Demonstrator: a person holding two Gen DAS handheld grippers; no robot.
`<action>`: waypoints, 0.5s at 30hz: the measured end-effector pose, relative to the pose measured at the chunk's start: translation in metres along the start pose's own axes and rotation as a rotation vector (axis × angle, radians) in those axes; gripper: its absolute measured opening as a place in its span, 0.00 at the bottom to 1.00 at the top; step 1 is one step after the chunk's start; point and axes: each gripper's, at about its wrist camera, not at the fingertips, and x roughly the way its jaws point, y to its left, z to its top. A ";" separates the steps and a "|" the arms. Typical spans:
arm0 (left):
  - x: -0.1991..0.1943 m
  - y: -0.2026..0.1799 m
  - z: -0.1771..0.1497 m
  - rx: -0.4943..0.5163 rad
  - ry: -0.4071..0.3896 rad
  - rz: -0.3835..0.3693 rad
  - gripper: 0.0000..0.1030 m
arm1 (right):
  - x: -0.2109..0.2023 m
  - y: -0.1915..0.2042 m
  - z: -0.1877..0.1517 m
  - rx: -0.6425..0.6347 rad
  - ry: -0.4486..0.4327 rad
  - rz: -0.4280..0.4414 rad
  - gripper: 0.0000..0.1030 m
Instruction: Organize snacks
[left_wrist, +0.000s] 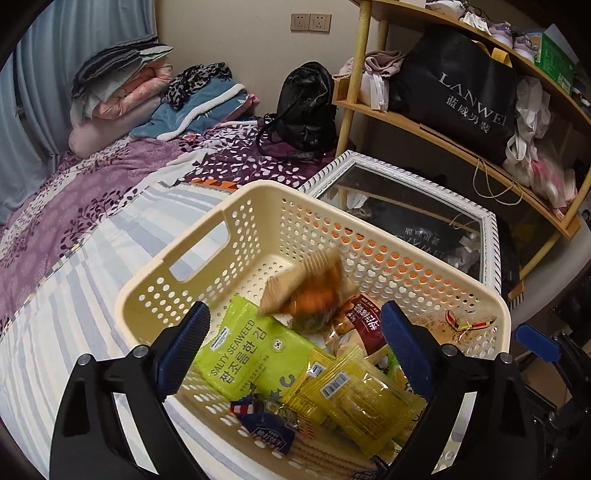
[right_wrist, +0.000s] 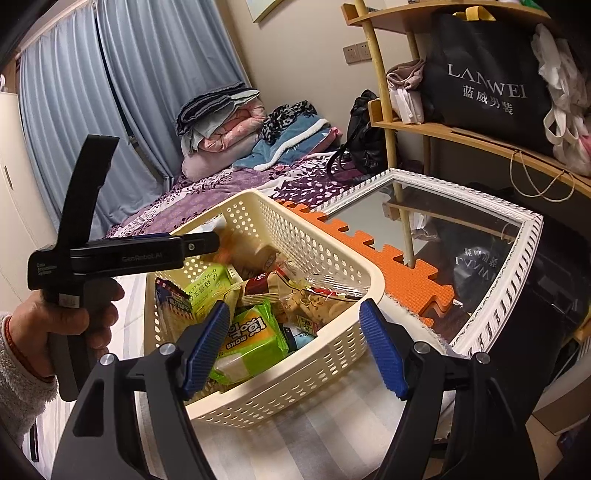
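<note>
Over the striped bed sheet (right_wrist: 332, 424), both pairs of tongs point down at the cream basket (left_wrist: 258, 221). Nearest, the right tongs (right_wrist: 295, 347) stand partly spread with nothing between them. The left tongs (left_wrist: 295, 350) gape wide and empty above the heaped snacks; a blurred wafer packet (left_wrist: 306, 284) is just beyond their tips, over the seaweed pack (left_wrist: 255, 350). Behind the basket lies a white-framed mirror (left_wrist: 491, 236).

Home bedroom (bed (left_wrist: 110, 192), folded blankets (left_wrist: 122, 88))
</note>
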 end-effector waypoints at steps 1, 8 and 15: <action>-0.002 0.002 0.000 -0.003 -0.003 0.002 0.92 | -0.001 0.000 0.000 0.001 -0.003 0.000 0.76; -0.020 0.014 -0.005 -0.015 -0.032 0.057 0.96 | -0.003 0.006 0.001 -0.013 -0.005 0.011 0.78; -0.044 0.014 -0.012 0.016 -0.069 0.140 0.97 | -0.006 0.018 0.003 -0.035 -0.005 0.035 0.87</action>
